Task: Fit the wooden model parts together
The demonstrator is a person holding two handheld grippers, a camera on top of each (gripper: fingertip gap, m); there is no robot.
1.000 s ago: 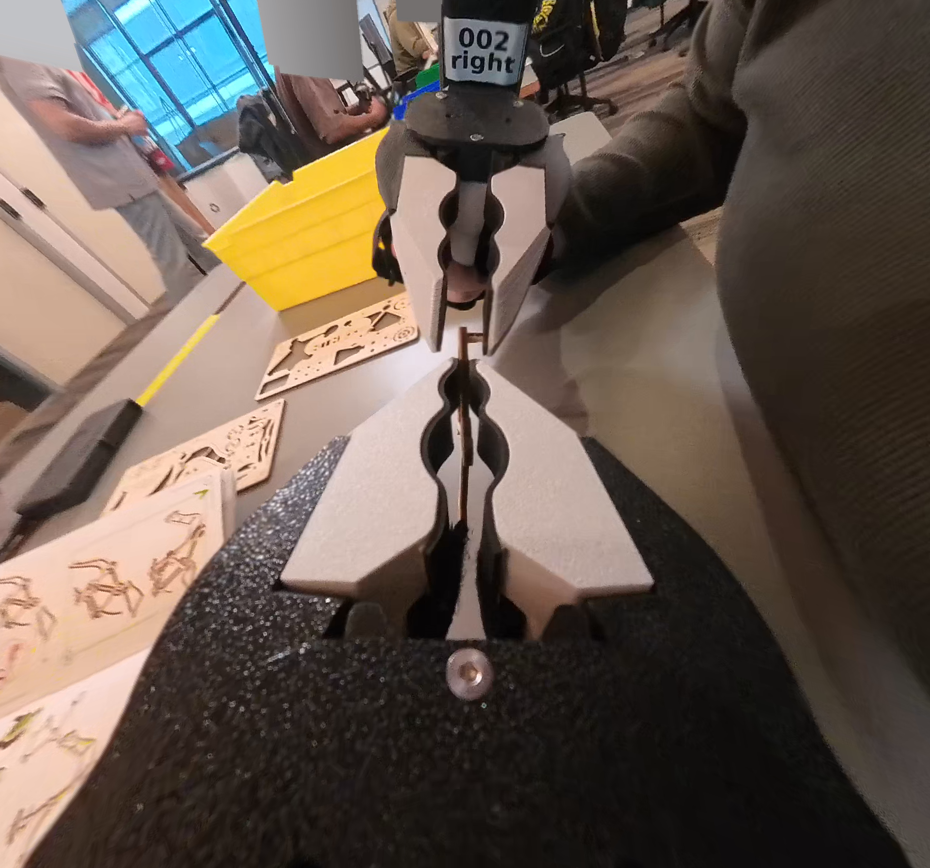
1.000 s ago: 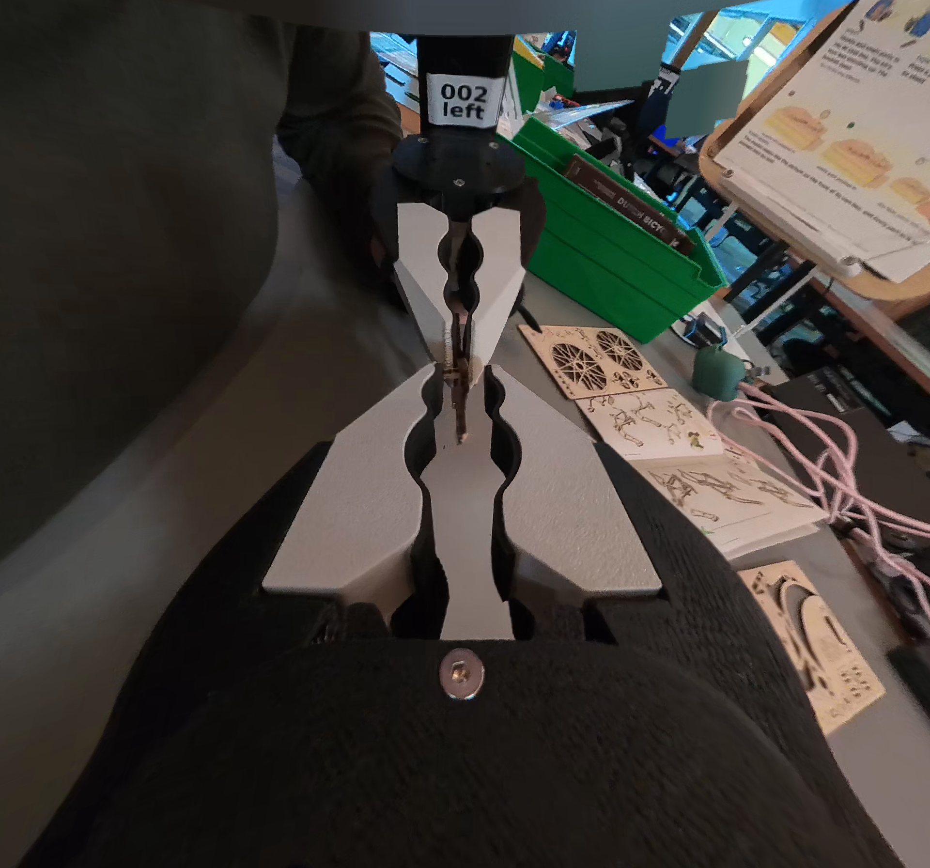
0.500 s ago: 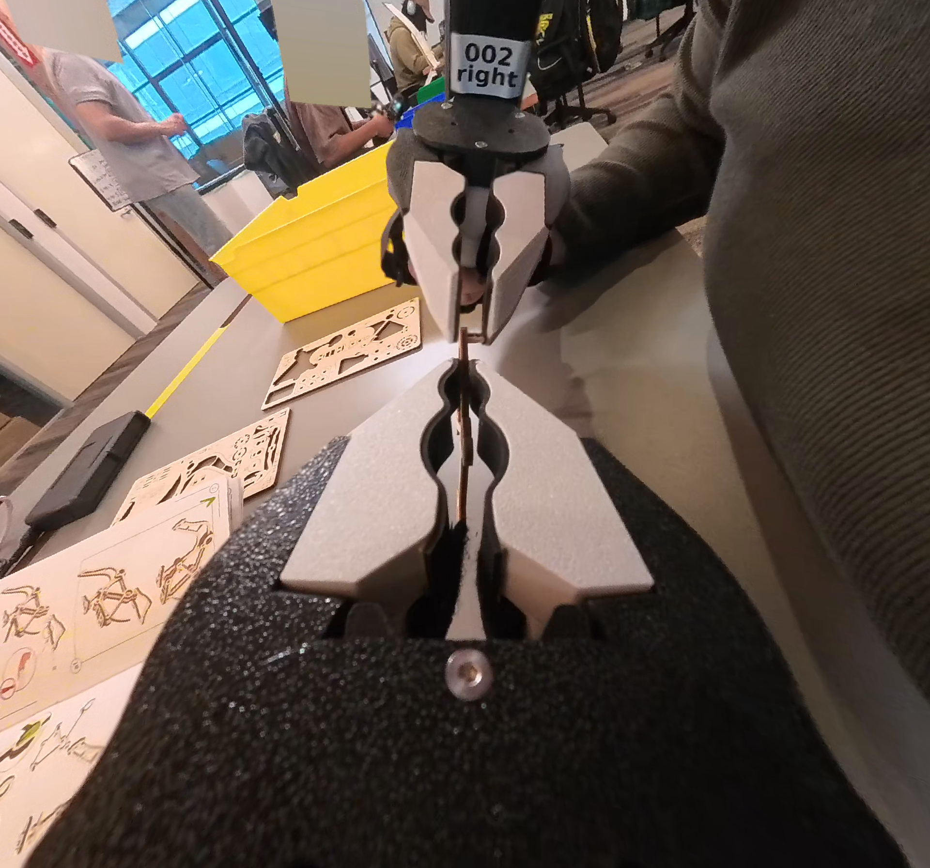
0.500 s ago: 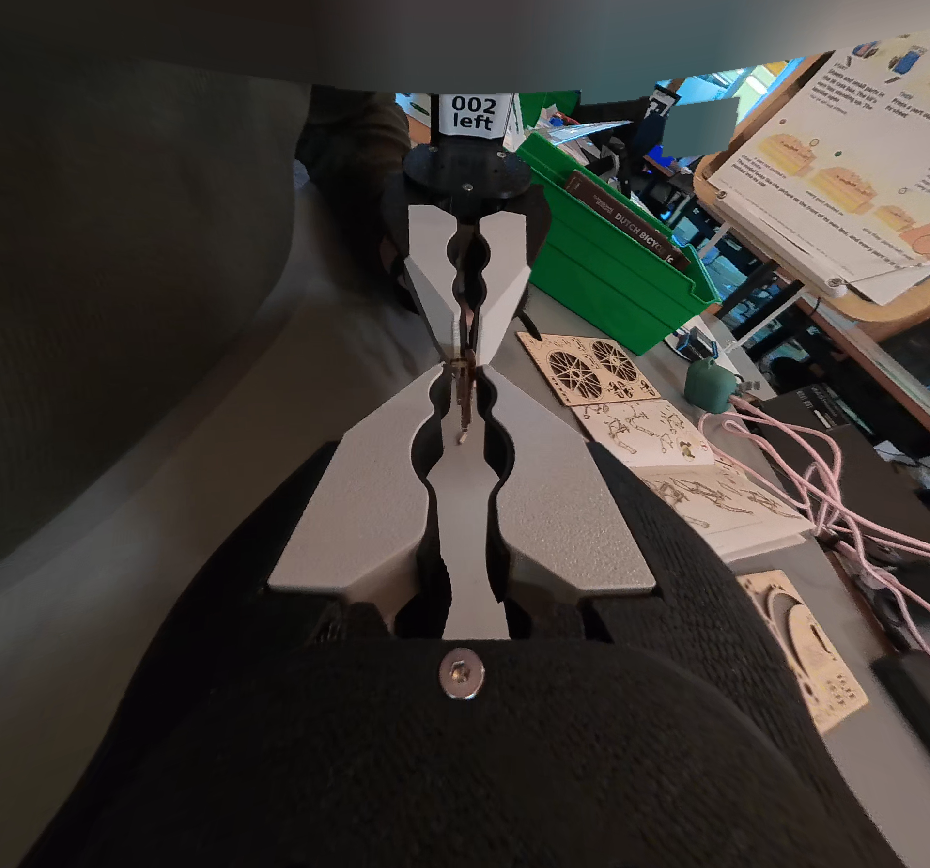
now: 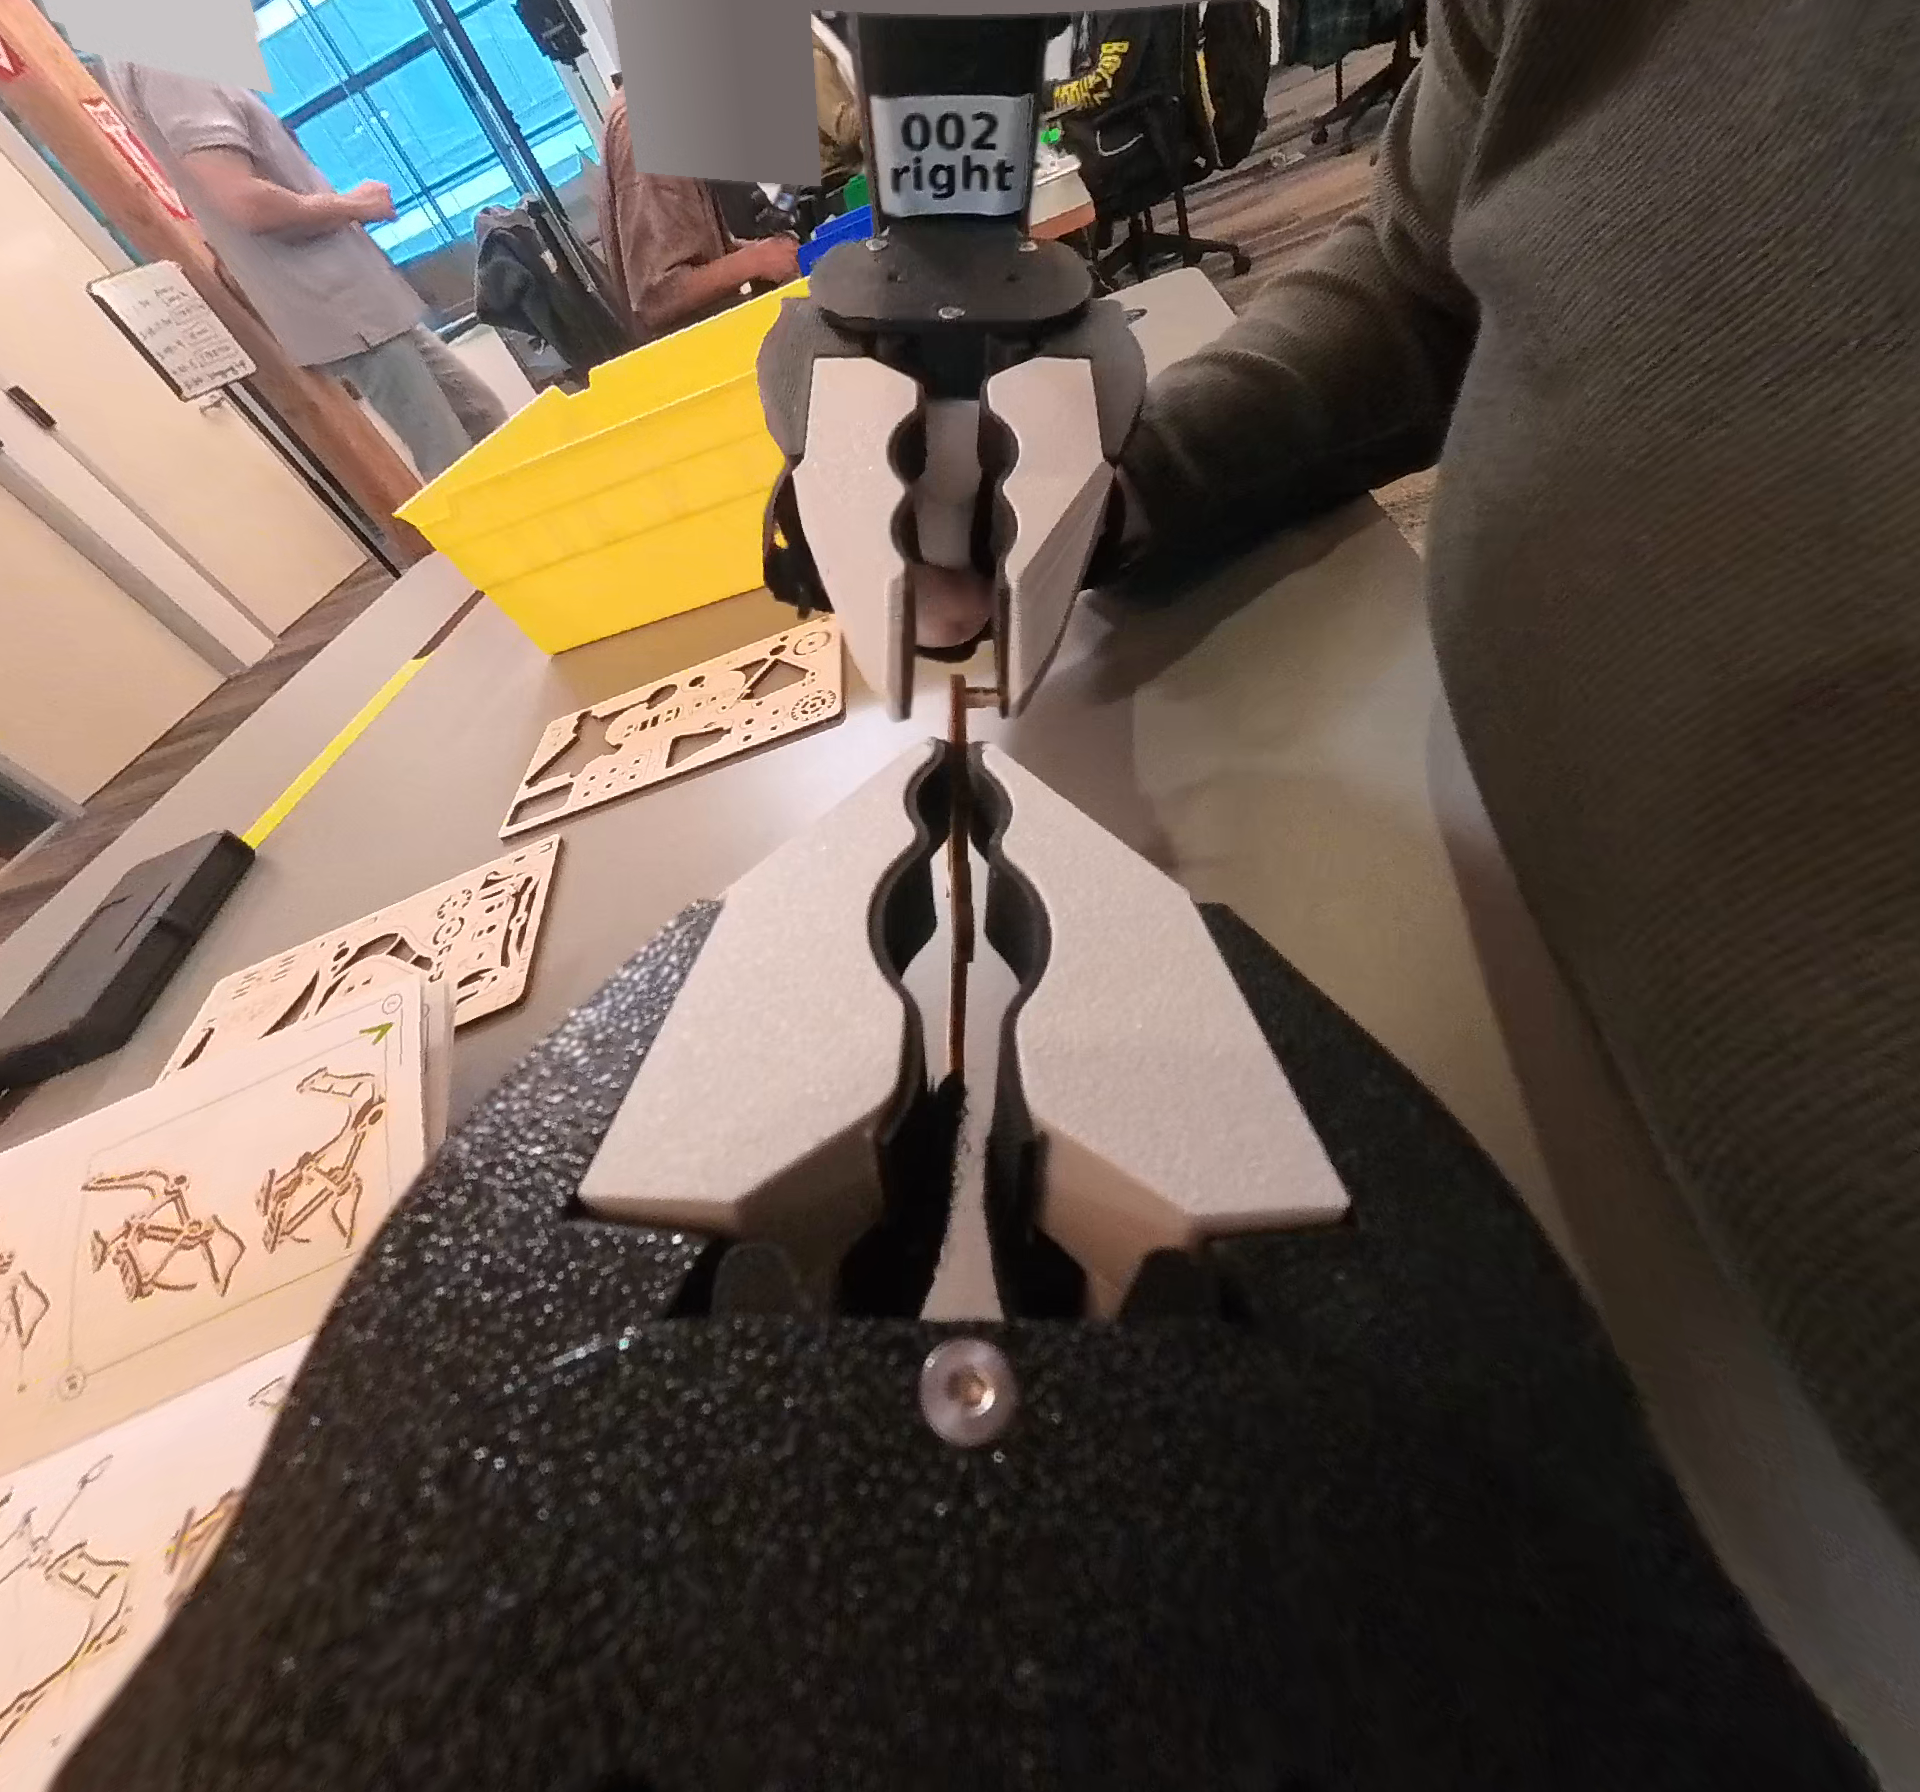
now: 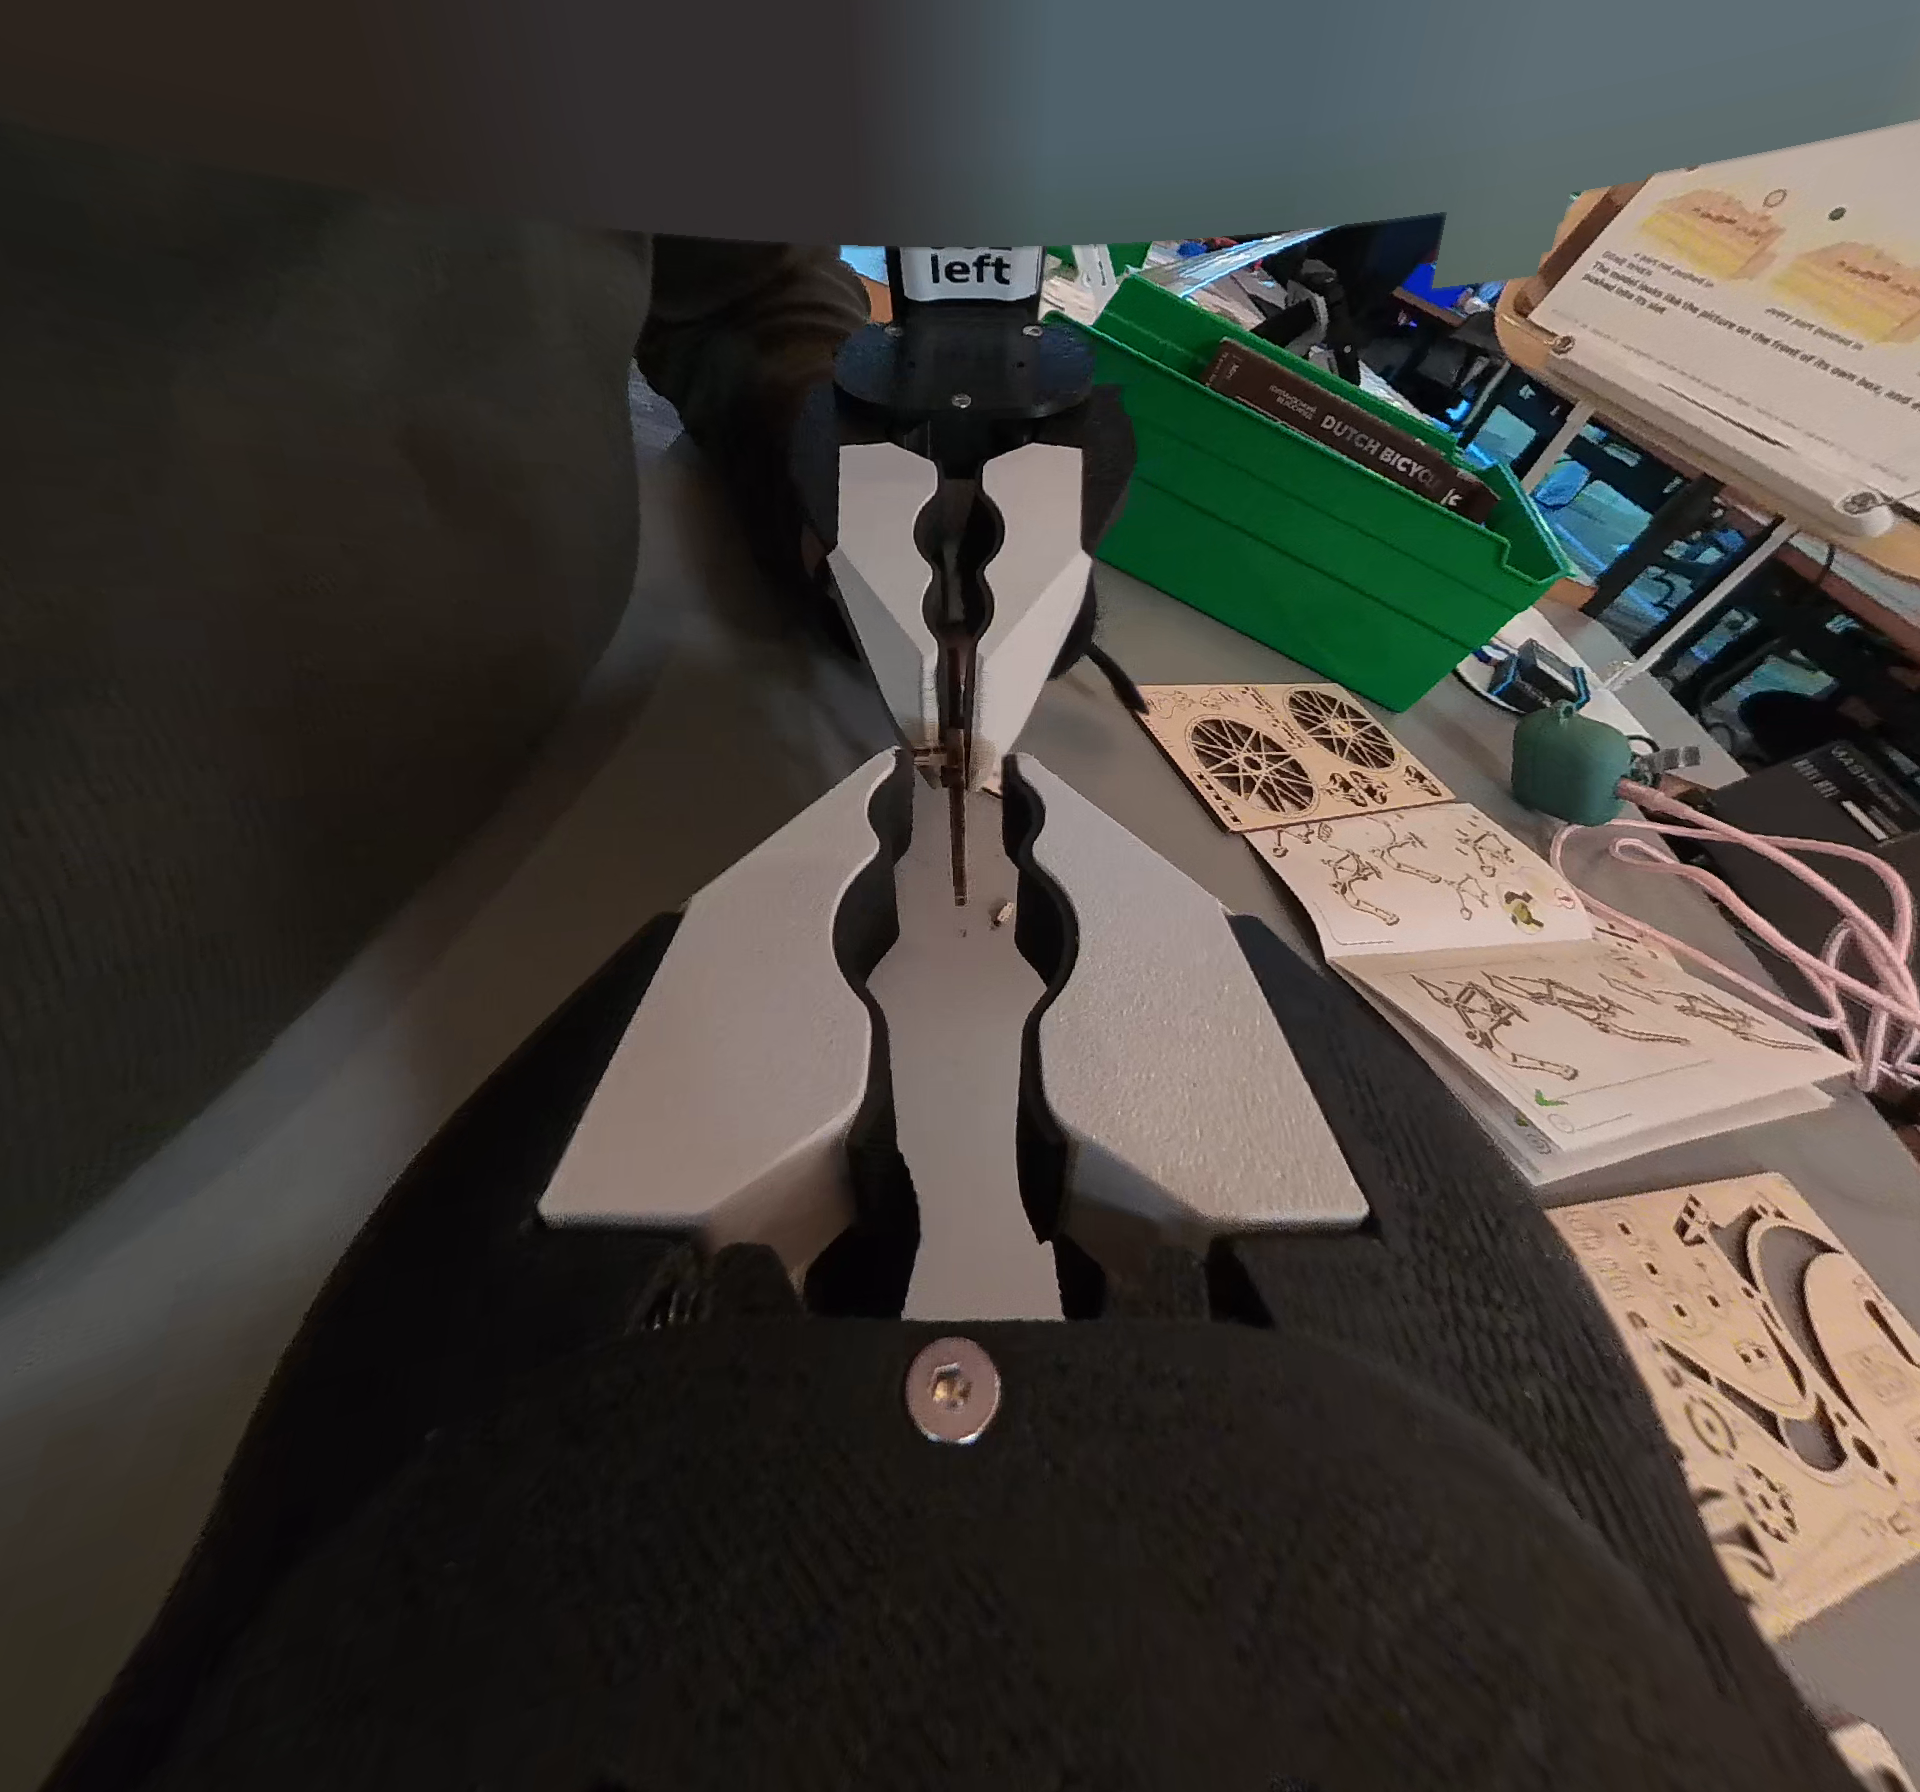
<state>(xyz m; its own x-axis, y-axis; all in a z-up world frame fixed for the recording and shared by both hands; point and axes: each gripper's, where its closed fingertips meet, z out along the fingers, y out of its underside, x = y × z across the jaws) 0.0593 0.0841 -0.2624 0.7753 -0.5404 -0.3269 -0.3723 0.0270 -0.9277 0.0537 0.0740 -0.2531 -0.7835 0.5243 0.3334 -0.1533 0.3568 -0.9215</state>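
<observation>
My left gripper [image 5: 958,755] is shut on a thin dark wooden part [image 5: 958,869] held edge-on, its far end sticking out past the fingertips. A short pale wooden peg [image 5: 985,690] stands sideways in that end. My right gripper [image 5: 956,703] faces it tip to tip with its jaws open around that end. In the right wrist view the wooden part [image 6: 957,838] stands between my right gripper's [image 6: 956,760] spread fingers, apart from both pads. The peg [image 6: 928,757] reaches to one fingertip [image 6: 891,768]. The left gripper [image 6: 951,734] is seen clamped on the part.
Laser-cut wooden sheets [image 5: 686,734] [image 6: 1288,755] and an instruction booklet [image 5: 208,1212] [image 6: 1507,994] lie on the grey table. A yellow bin [image 5: 623,516], a green bin [image 6: 1299,537], pink cables [image 6: 1766,911] and a black case [image 5: 114,942] stand around. A tiny wood bit [image 6: 1000,914] lies below the jaws.
My right gripper's jaws closed in on the part's end and peg half a second ago and have now spread apart again. The left gripper stays shut on the part.
</observation>
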